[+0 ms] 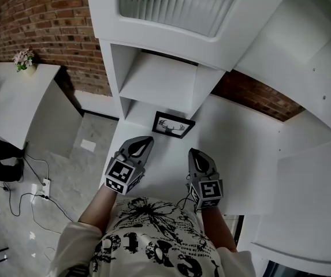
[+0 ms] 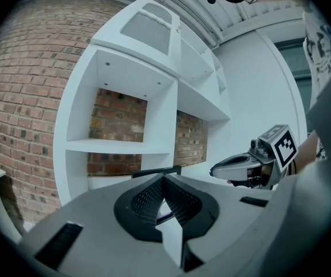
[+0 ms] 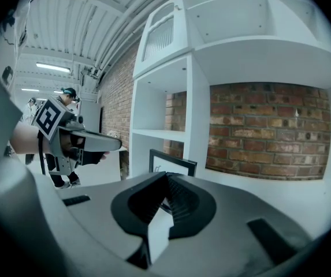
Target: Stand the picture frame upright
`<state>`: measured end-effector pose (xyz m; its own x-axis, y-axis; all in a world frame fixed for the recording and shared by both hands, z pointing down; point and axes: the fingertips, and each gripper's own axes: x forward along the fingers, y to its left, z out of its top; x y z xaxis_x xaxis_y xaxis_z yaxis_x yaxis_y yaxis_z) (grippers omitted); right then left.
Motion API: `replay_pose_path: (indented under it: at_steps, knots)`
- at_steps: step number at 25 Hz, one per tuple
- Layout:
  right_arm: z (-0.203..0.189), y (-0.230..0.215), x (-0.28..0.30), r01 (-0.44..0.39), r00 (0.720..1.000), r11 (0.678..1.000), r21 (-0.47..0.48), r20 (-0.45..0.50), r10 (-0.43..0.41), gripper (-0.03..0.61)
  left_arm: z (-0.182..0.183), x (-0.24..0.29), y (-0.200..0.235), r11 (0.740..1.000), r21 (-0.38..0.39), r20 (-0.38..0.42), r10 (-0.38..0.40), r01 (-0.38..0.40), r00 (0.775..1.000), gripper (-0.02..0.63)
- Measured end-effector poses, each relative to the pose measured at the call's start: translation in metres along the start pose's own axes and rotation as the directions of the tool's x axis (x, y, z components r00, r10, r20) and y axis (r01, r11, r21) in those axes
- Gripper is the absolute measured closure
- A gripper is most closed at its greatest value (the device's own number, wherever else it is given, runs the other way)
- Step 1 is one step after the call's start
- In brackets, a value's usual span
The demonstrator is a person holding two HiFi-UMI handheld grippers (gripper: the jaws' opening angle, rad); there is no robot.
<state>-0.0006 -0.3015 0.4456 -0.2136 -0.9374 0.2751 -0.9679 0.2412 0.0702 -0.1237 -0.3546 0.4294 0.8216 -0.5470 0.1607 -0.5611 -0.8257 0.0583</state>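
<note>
Frame [image 1: 173, 124] black-rimmed, rectangular, upright on white desk [image 1: 243, 160].

black picture frame [image 1: 173, 124] with antler print, white shelf [image 1: 153, 84], red brick wall [image 1: 44, 22]

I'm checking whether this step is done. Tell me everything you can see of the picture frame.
The picture frame is small and rectangular, with a thin black border around a white print of a dark antlered head. It stands upright, perhaps leaning slightly back, on the white desk, close to the foot of the white shelf unit; whether it touches that unit cannot be told. The left tool and right tool are shut and short of it.
</note>
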Motion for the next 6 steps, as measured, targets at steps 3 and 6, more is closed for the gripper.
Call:
replay_pose_path:
  at_steps: [3,6]
  knots:
    - [0.0013,-0.0020,0.0016,0.001,1.000,1.000,-0.003,0.007,-0.001,0.575,0.0014,0.0014,-0.0021,1.000,0.015,-0.001,-0.012,0.012,1.000,0.607]
    - [0.0031,0.0004,0.0035,-0.005,1.000,1.000,-0.017,0.010,0.005,0.575,0.0018,0.0015,-0.0012,1.000,0.025,-0.001,-0.013,0.013,1.000,0.607]
